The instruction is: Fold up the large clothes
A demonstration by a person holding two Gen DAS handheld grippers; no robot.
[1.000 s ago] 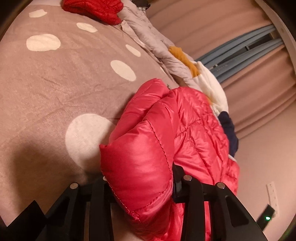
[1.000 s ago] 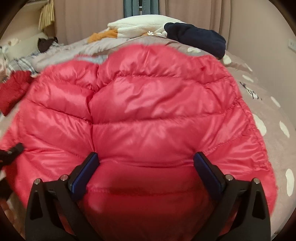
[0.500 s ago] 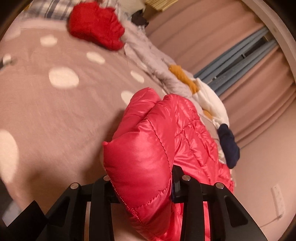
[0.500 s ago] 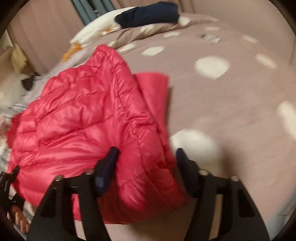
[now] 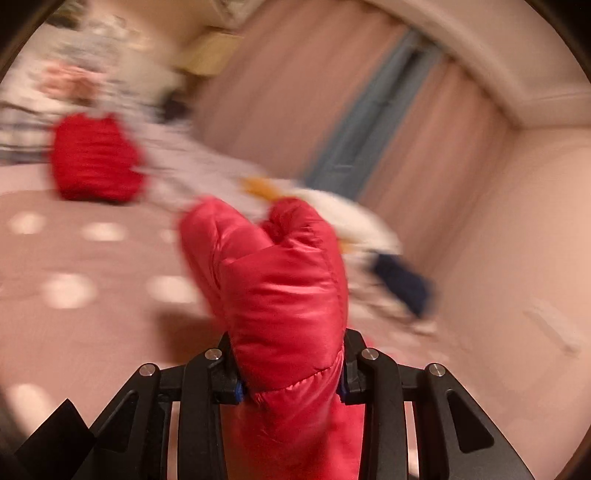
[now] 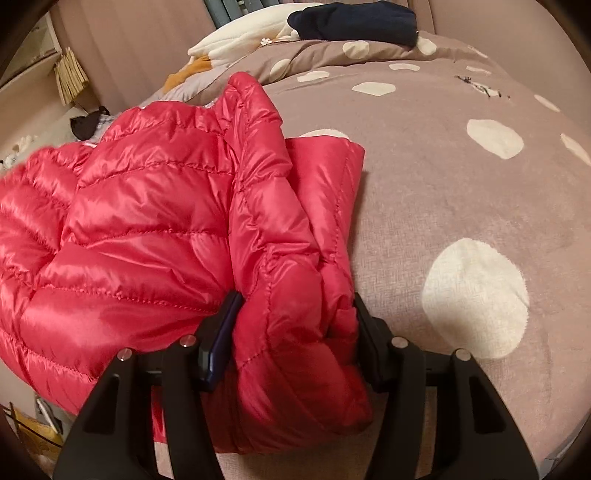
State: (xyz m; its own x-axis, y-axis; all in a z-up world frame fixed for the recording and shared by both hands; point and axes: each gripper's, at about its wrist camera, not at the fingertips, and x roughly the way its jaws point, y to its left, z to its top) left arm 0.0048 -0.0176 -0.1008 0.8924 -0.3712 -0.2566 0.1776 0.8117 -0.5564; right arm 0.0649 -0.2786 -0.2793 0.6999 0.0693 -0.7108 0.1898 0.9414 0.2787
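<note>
Left gripper (image 5: 290,363) pinches red puffer jacket (image 5: 284,288), fold standing toward 12 o'clock above spotted blanket (image 5: 74,332). Right gripper (image 6: 295,332) clamps bunched jacket (image 6: 147,229) edge; jaws just closed; bulk spreads toward 9 o'clock on blanket (image 6: 461,192).

Looks like someone's bedroom: a bed (image 6: 424,192) with a polka-dot blanket, clothes piled on it (image 6: 354,22), curtains (image 5: 295,110) behind.
</note>
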